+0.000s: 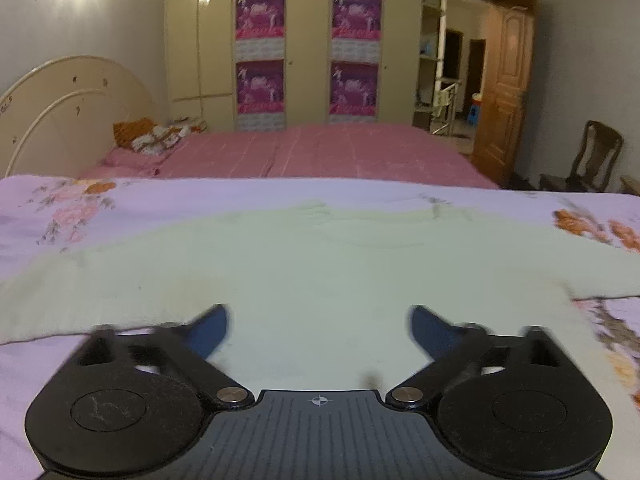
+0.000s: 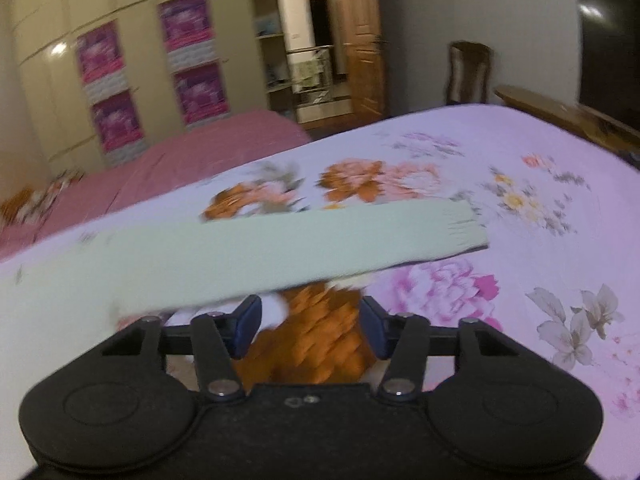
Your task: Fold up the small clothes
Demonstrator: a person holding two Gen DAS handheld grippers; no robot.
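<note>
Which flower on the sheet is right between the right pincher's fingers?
The big orange flower, sitting between the open right gripper. The pink flower and white flower lie further right.

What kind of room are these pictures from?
Most likely a home bedroom: a bed with a pink cover and curved headboard, a tall wardrobe behind, and a pale green garment spread on a floral sheet.
</note>
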